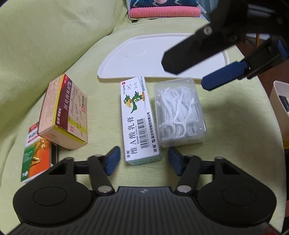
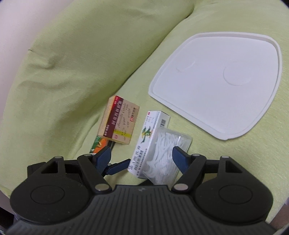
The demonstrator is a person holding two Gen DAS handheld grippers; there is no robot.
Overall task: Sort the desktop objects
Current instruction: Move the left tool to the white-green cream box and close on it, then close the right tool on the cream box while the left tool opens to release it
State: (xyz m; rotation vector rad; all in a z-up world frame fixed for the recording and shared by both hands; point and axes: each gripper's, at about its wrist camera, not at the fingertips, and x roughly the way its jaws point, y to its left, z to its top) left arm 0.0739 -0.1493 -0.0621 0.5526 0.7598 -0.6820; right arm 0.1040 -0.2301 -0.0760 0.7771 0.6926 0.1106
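Note:
On the green cloth lie a white ointment box with a green parrot [image 1: 139, 119] [image 2: 150, 139], a clear box of white floss picks [image 1: 178, 112] [image 2: 166, 157], a tan and maroon medicine box [image 1: 65, 112] [image 2: 119, 121] and an orange and green box [image 1: 37, 155] [image 2: 98, 144] partly under it. My left gripper [image 1: 143, 160] is open, its blue pads flanking the near end of the ointment box without touching. My right gripper [image 2: 142, 159] [image 1: 196, 72] is open and hovers above the floss box and the tray's near edge.
A flat white tray [image 1: 144, 59] [image 2: 216, 81] lies beyond the boxes. A green cushion [image 1: 45, 36] rises on the left. Folded pink and patterned cloth [image 1: 162, 9] sits at the back. A white container [image 1: 280, 101] stands at the right edge.

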